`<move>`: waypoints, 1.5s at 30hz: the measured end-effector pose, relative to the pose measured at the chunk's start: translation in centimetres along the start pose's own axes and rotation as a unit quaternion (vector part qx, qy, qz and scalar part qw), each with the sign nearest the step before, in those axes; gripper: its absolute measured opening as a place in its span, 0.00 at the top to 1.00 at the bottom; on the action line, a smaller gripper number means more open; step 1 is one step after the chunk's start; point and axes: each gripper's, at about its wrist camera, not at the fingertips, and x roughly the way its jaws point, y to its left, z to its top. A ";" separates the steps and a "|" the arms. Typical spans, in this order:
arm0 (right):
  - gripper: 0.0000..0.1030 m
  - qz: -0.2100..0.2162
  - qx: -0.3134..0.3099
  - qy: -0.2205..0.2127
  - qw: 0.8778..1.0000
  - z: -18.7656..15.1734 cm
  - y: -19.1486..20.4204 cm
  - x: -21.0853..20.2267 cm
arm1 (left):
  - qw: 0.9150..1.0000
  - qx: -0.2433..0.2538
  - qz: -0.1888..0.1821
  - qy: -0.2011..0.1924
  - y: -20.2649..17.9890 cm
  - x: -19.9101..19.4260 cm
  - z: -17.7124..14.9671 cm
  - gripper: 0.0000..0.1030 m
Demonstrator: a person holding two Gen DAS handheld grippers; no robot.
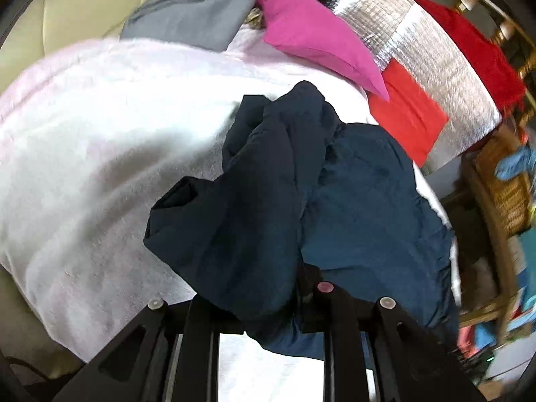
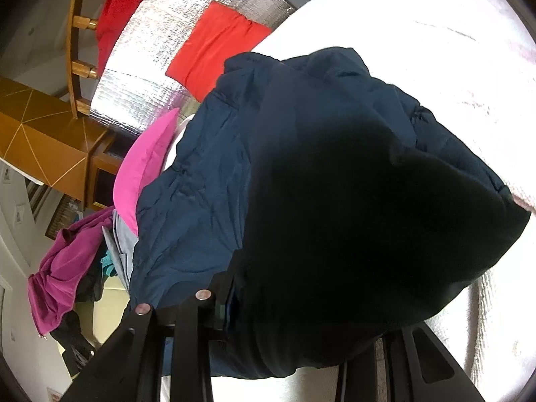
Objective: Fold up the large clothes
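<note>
Your left gripper (image 1: 268, 305) and right gripper (image 2: 284, 328) each seem to pinch the navy jacket (image 1: 268, 184), though fabric hides the fingertips; it lies bunched on the white blanket (image 1: 100, 150) near the blanket's edge beside the pink cushion (image 1: 315, 33).

The navy jacket (image 1: 361, 201) is thin matt cloth, finely crinkled. The white blanket (image 1: 100, 140) under it looks soft and fuzzy. The silver sheet (image 1: 418, 43) is shiny quilted foil. The chair (image 2: 78, 50) is glossy varnished wood.
</note>
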 end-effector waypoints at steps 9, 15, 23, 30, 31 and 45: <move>0.56 0.011 0.023 0.021 0.999 -0.1 -0.5 -0.2 | 0.998 0.050 0.029 -0.016 -1.1 0.6 0.2 0.78; 0.50 0.013 0.036 0.033 0.999 -0.6 -1.1 -1.1 | 0.997 0.073 0.034 -0.020 -1.3 0.6 -0.1 0.77; 0.44 0.010 0.027 0.041 0.999 -1.1 -1.5 -2.2 | 0.996 0.081 0.038 -0.013 -1.0 0.9 -0.3 0.71; 0.42 0.003 0.007 0.051 0.999 -1.4 -1.5 -3.1 | 0.996 0.076 0.049 0.011 -0.2 0.7 -0.5 0.46; 0.42 0.000 0.003 0.053 0.999 -1.4 -1.5 -3.5 | 0.996 0.072 0.048 0.017 0.1 0.4 -0.5 0.41; 0.47 0.051 -0.095 0.034 0.994 3.0 2.9 -8.5 | 0.992 0.115 0.040 -0.038 -1.4 -5.4 2.0 0.31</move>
